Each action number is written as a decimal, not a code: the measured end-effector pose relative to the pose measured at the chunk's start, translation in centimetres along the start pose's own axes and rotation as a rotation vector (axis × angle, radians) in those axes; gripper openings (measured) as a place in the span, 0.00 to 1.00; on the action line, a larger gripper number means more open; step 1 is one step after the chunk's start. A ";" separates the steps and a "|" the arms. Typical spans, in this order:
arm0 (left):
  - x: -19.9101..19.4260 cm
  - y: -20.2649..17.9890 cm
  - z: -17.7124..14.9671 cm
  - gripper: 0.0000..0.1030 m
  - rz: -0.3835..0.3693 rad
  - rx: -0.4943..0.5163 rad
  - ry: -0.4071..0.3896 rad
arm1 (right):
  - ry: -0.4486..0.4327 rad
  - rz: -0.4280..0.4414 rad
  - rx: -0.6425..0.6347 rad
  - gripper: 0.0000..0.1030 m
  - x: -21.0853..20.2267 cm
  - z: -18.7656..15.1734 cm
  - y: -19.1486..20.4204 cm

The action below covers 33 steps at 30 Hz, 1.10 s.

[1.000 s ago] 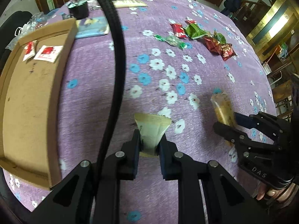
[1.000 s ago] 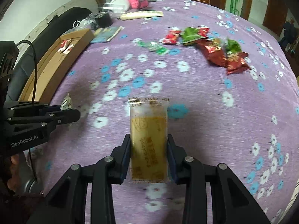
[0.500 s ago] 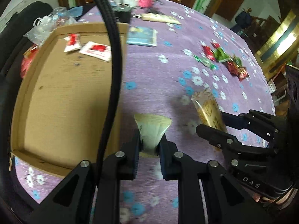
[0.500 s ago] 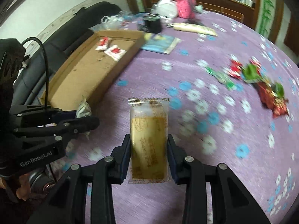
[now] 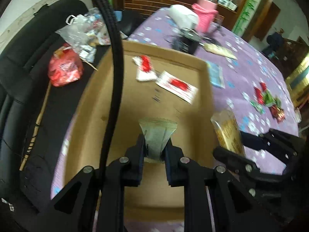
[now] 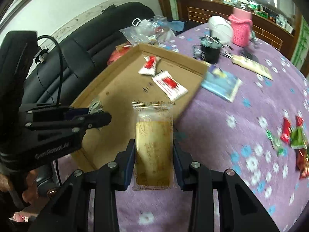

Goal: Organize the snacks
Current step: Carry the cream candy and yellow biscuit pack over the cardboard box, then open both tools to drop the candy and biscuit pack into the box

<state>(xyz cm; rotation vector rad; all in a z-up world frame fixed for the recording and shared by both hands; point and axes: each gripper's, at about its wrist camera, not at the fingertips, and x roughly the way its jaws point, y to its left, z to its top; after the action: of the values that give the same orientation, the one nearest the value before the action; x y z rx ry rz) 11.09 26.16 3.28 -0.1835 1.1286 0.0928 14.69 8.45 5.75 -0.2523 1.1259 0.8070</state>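
A pale grey-green snack packet (image 5: pixel 157 135) is pinched between the pads of the left tool (image 5: pixel 154 150), held above the floor of the shallow cardboard tray (image 5: pixel 96 104). The right tool (image 6: pixel 153 160) grips a clear-wrapped golden cake bar (image 6: pixel 153 145), upright, over the tray's right edge where it meets the purple flowered worktop (image 6: pixel 241 116). Two red-and-white sachets (image 6: pixel 170 84) lie in the tray's far half, one of them near the far wall. Loose red and green candy wrappers (image 6: pixel 293 135) lie toward the worktop's right edge, well apart from the tray. A black cup (image 6: pixel 210 50) stands beyond the tray's far corner.
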 end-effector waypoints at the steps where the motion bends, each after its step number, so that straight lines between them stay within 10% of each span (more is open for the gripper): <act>1: 0.5 0.6 0.6 0.20 0.013 -0.005 -0.002 | -0.001 0.000 -0.008 0.35 0.5 0.6 0.3; 27: 7.2 2.2 4.8 0.21 0.113 0.009 0.092 | 0.068 -0.032 -0.022 0.41 7.5 5.0 0.7; 33: 6.9 2.0 4.6 0.34 0.104 0.013 0.096 | 0.057 -0.040 -0.021 0.49 7.2 5.0 0.6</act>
<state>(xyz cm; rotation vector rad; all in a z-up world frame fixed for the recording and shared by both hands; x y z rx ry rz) 17.83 28.88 -1.28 -0.1190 1.2343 0.1708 19.11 14.86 1.77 -0.3161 1.1624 0.7811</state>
